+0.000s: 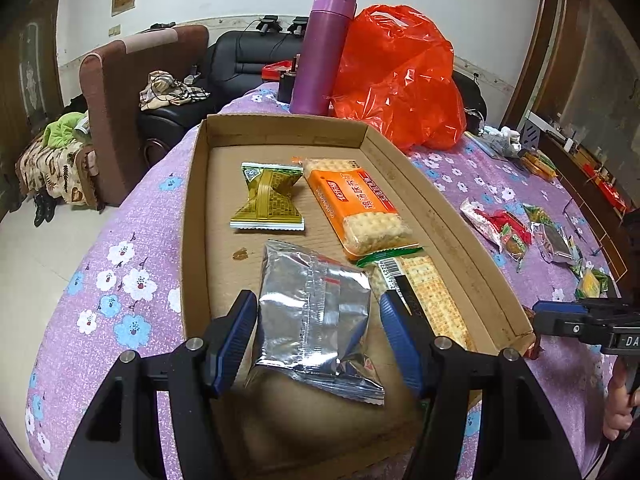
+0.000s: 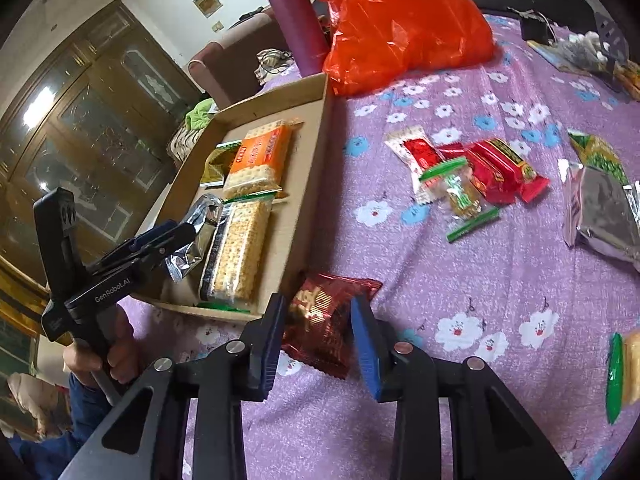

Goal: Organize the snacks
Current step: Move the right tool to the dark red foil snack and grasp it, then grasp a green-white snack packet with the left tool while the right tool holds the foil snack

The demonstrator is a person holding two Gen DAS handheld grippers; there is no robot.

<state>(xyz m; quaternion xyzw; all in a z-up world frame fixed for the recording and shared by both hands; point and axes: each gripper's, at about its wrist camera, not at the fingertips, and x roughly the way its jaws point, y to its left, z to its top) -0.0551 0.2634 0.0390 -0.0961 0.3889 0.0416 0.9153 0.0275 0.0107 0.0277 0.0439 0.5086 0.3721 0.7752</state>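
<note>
A shallow cardboard box (image 1: 192, 208) lies on the purple flowered cloth. In it are a green packet (image 1: 270, 198), an orange cracker pack (image 1: 352, 204), a green-edged cracker pack (image 1: 432, 296) and a silver foil packet (image 1: 316, 320). My left gripper (image 1: 318, 320) is open, its jaws either side of the silver packet, which rests in the box. My right gripper (image 2: 318, 340) is open around a dark red packet (image 2: 324, 316) lying on the cloth just outside the box's near corner (image 2: 296, 248). The left gripper (image 2: 156, 236) also shows in the right wrist view.
Loose snacks lie on the cloth to the right: red packets (image 2: 480, 168), a small green-ended candy (image 2: 460, 196), a silver packet (image 2: 608, 216), a cracker pack (image 2: 624, 372). A purple bottle (image 1: 324, 52) and an orange plastic bag (image 1: 400, 76) stand behind the box.
</note>
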